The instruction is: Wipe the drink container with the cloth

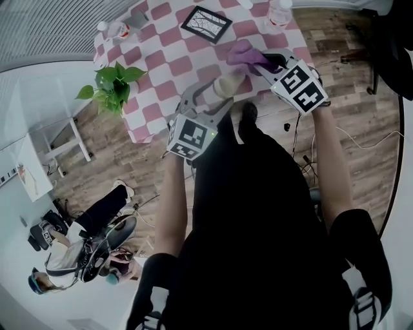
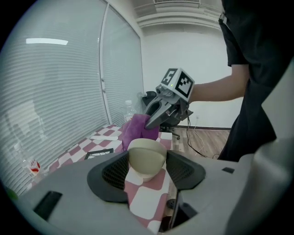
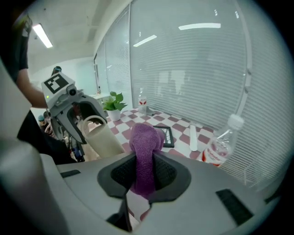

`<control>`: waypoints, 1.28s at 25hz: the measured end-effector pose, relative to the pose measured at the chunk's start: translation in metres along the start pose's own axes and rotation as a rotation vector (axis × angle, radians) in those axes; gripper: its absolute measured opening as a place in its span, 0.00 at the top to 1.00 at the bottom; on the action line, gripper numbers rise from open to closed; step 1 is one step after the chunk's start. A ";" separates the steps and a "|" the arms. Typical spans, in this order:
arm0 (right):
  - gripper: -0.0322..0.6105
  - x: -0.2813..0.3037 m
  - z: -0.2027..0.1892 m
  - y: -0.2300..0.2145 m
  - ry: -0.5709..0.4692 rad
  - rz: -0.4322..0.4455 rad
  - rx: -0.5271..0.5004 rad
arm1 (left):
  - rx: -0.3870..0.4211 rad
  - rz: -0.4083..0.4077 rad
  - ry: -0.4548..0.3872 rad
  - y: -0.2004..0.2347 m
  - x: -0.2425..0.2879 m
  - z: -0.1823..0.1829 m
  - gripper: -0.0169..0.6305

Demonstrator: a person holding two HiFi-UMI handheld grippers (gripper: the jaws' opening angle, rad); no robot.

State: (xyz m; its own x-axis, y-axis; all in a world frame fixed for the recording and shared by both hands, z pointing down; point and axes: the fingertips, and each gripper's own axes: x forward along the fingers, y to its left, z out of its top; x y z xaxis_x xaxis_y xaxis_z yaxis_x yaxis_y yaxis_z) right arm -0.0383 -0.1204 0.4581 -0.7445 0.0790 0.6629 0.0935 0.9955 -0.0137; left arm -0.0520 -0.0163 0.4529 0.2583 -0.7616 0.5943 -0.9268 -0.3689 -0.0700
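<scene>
1. The left gripper (image 2: 147, 170) has its jaws wide, both black pads pressed on the sides of the drink container (image 2: 147, 156).
2. The container is cream-beige and matt, with a smooth rounded end facing this gripper's camera. From the right gripper view it is a tapering cylinder, held tilted, with a thin loop handle (image 3: 94, 120) at its far end.
3. It is held in the air above the near edge of the table (image 1: 164, 61), towards the near right corner, and does not rest on it.
4. The right gripper (image 3: 146, 173) has its jaws narrow, clamped on a purple cloth (image 3: 146, 142) that bulges out in a soft bunch above the pads.
5. The cloth is just beside the container's upper end. No view shows whether they touch.
6. The table has a red-and-white checked cover. A black picture frame (image 1: 206, 24) lies near its far edge and a clear water bottle (image 1: 279, 13) stands at the far right corner.
7. A leafy green plant (image 1: 113, 84) stands at the left edge, with another small bottle (image 1: 119, 29) at the far left corner.
</scene>
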 end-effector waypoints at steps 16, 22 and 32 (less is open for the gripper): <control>0.82 -0.077 -0.004 0.009 -0.148 -0.123 0.199 | -0.136 0.047 -0.082 0.021 0.033 0.029 0.56; 0.82 -0.087 -0.001 0.014 -0.161 -0.173 0.234 | -0.151 0.031 -0.099 0.025 0.039 0.031 0.56; 0.82 -0.096 0.009 0.030 -0.165 -0.295 0.334 | -0.045 -0.059 -0.102 0.021 0.042 0.016 0.55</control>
State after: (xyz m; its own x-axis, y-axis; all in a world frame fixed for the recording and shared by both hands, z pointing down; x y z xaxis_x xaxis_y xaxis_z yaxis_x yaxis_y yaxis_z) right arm 0.0300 -0.0974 0.3874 -0.8046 -0.2298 0.5475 -0.3359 0.9365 -0.1005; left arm -0.0560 -0.0645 0.4640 0.3370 -0.7906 0.5113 -0.9200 -0.3920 0.0001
